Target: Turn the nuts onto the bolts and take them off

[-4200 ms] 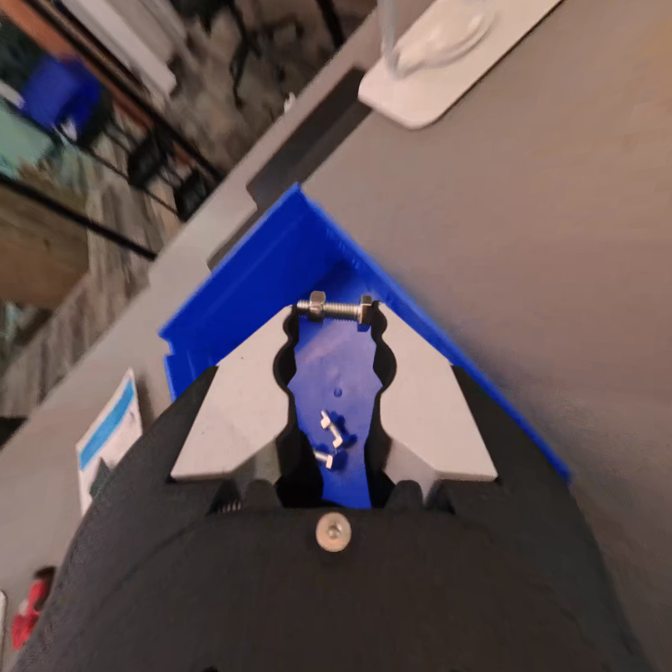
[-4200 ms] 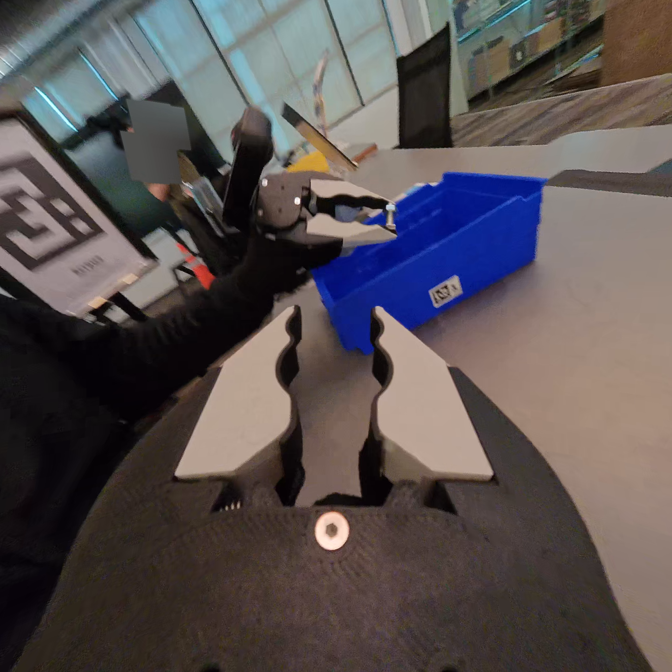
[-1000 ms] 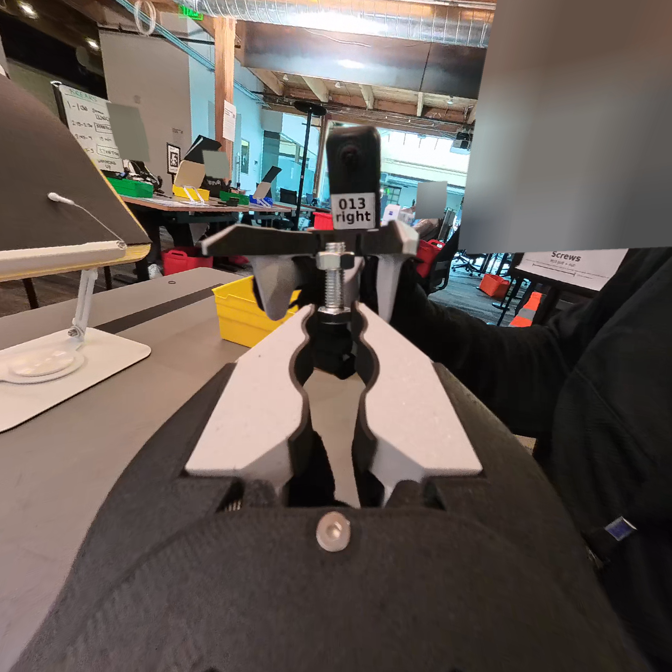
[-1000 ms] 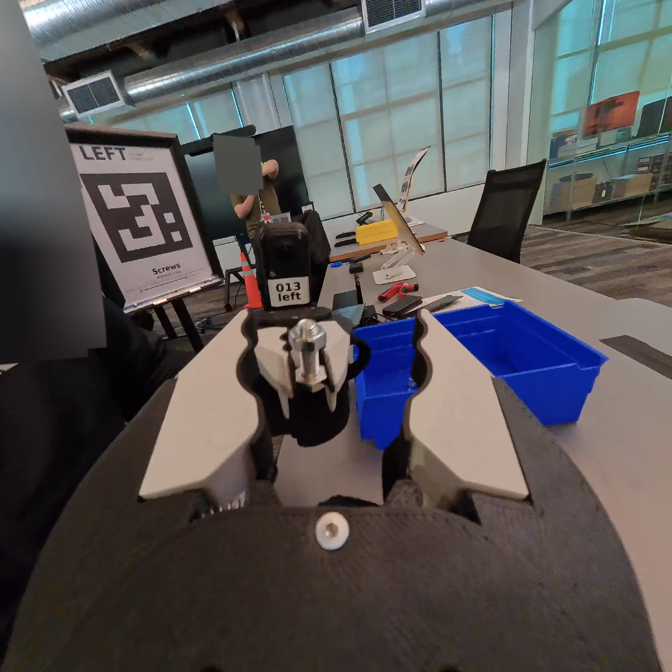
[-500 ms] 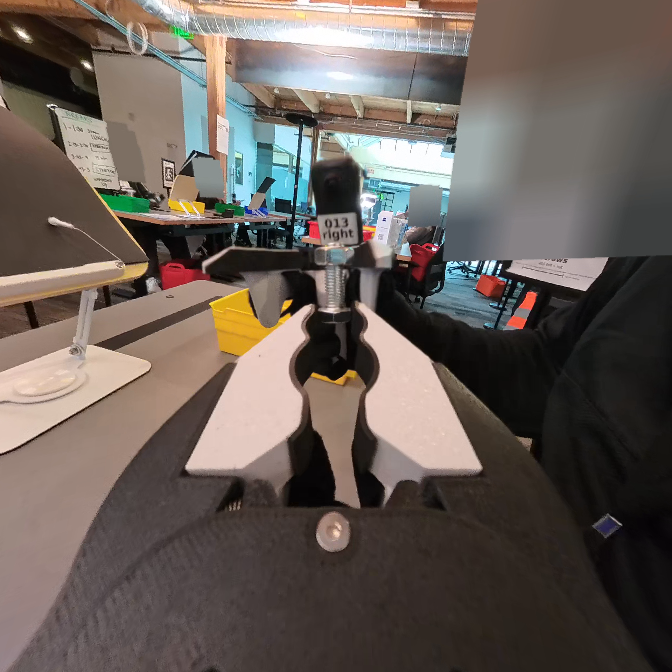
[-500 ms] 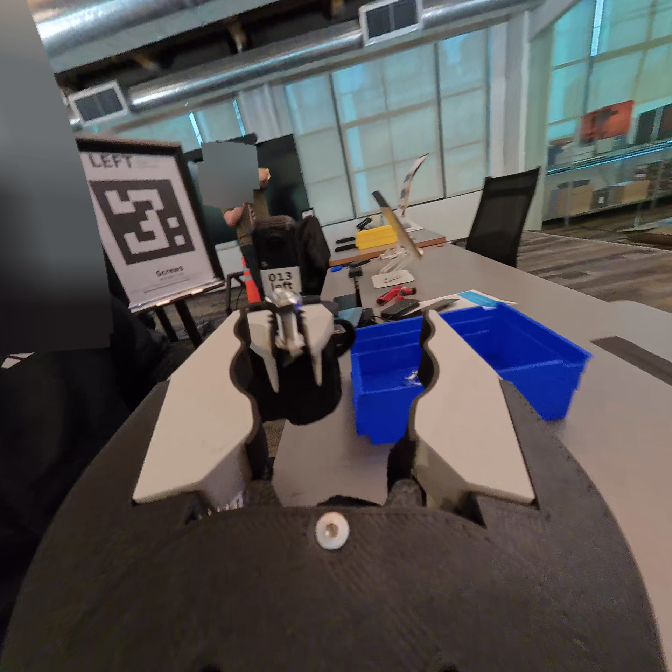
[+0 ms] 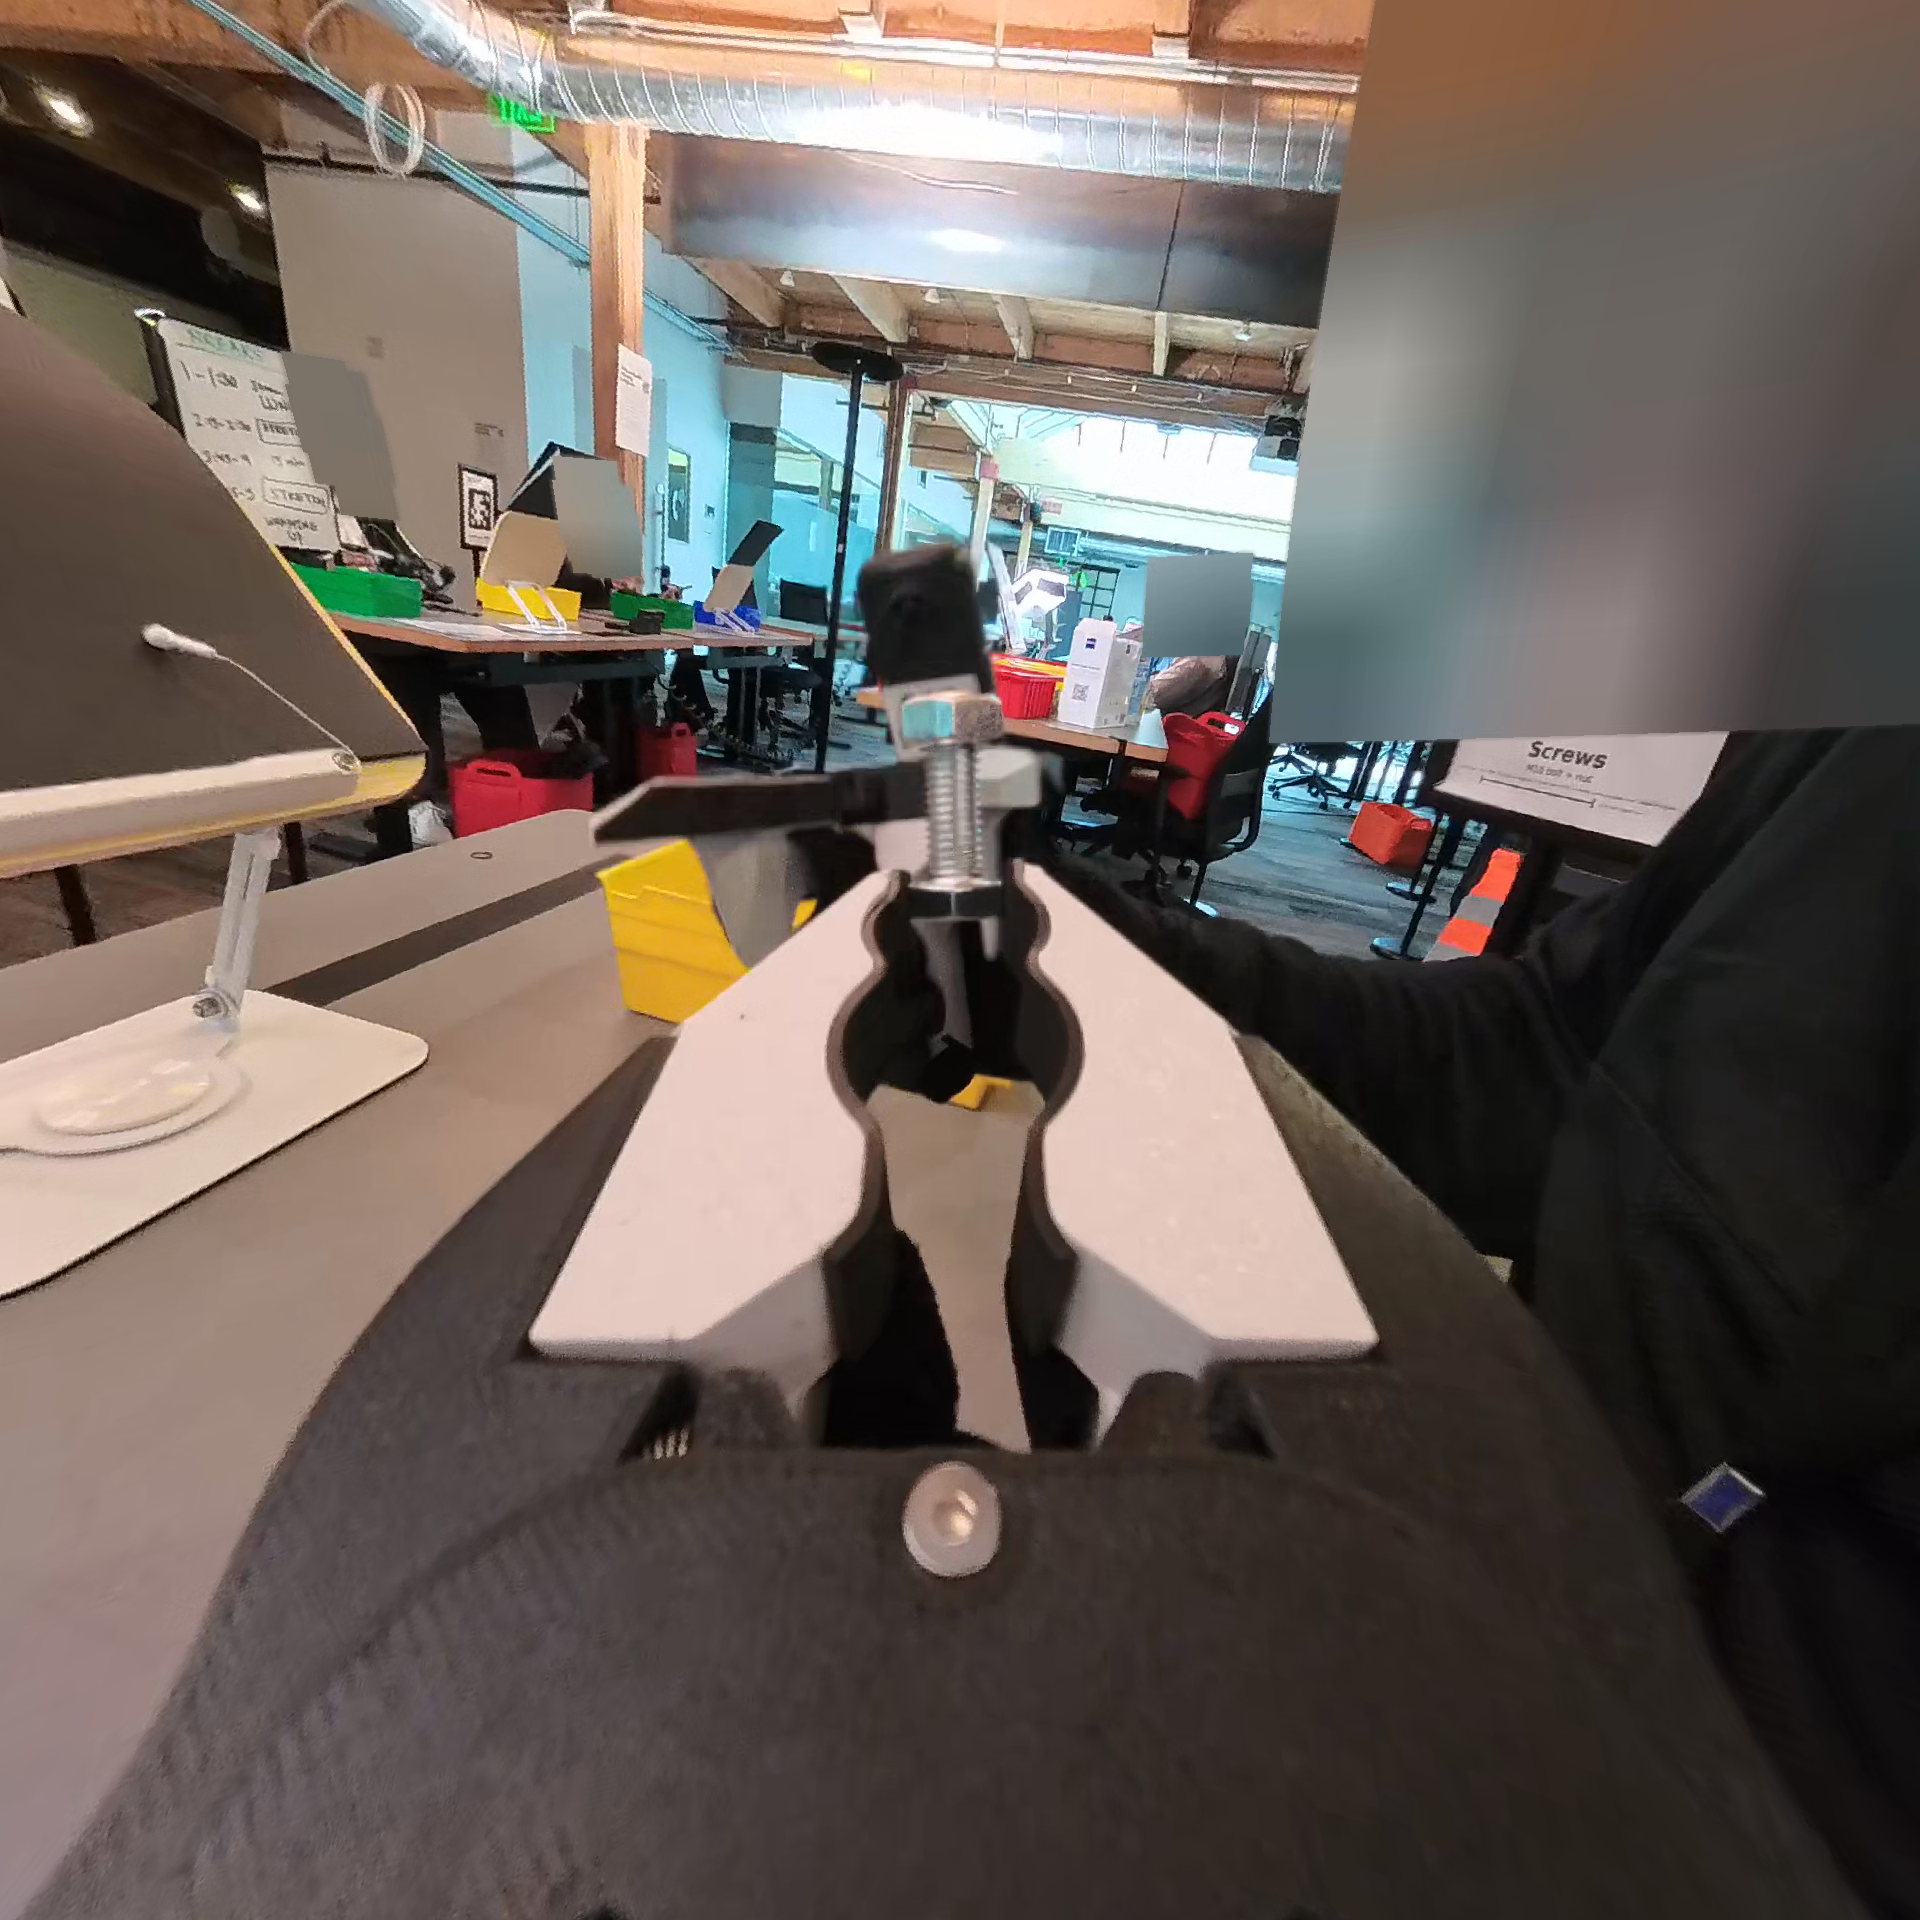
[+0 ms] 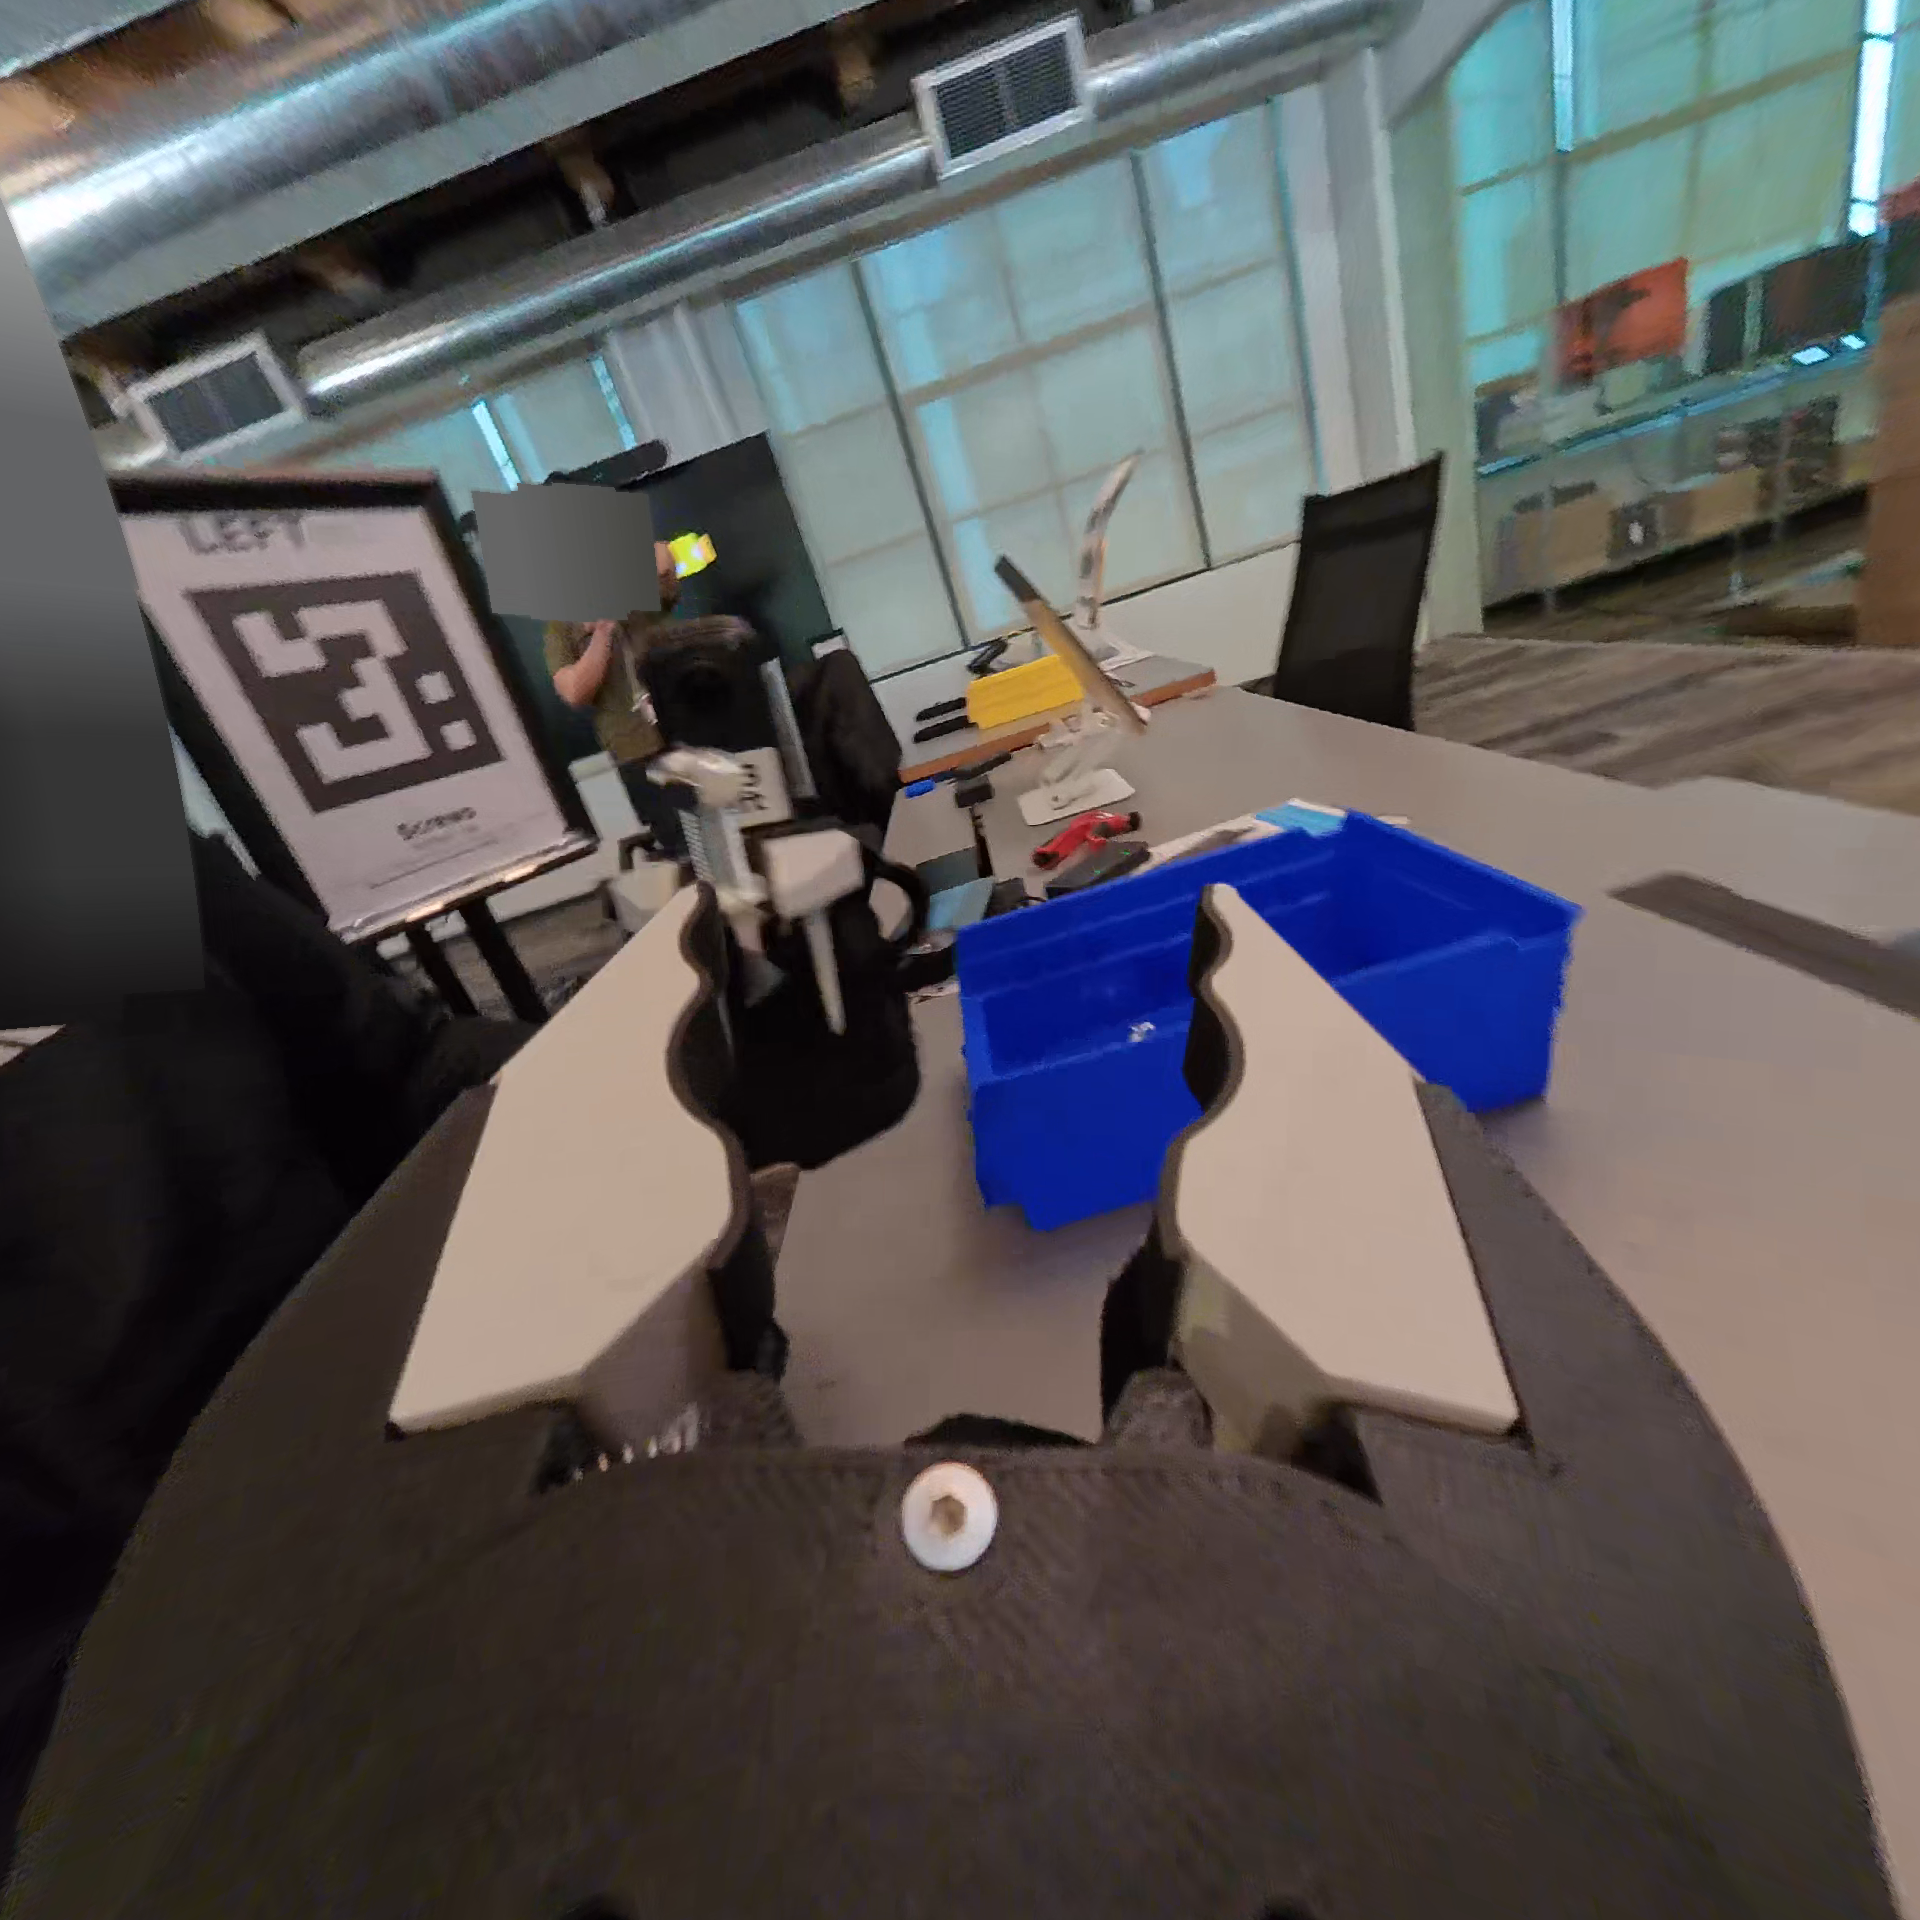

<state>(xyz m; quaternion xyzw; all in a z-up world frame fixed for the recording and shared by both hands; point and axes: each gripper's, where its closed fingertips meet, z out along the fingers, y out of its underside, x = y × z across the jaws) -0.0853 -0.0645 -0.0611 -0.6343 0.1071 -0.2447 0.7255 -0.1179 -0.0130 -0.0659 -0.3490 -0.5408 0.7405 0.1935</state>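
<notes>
While the left gripper [image 7: 954, 894] stood clamped on the hex head of a steel bolt [image 7: 952, 821], the bolt's threaded shank pointed straight up from between the two fingertips, with a hex nut [image 7: 950, 720] sitting at its very top end. In the left wrist view the right gripper [image 7: 831, 805] lay across the shank, level and edge-on, just under the nut; whether it touched the thread could not be told from that angle. In the right wrist view the right gripper's [image 8: 951, 935] jaws stood wide apart with nothing between them, and the bolt [image 8: 717, 842] and nut [image 8: 691, 769] showed leaning beside the tip of its left finger [image 8: 592, 1174], blurred, in the far-off left gripper [image 8: 774, 894]. Both tools were held above a grey table [image 8: 1683, 1195]. On it, behind the right gripper's right finger [image 8: 1309, 1195], stood a blue plastic bin [image 8: 1081, 1122] with a few small bright metal pieces [image 8: 1140, 1030] on its floor, too small to identify. A yellow bin [image 7: 665, 935] sat on the table beyond the left gripper's fingers, and a white stand with a flat base [image 7: 156, 1101] stood to the left. A black sleeve [image 7: 1403, 1008] reached in from the right toward the right gripper.
</notes>
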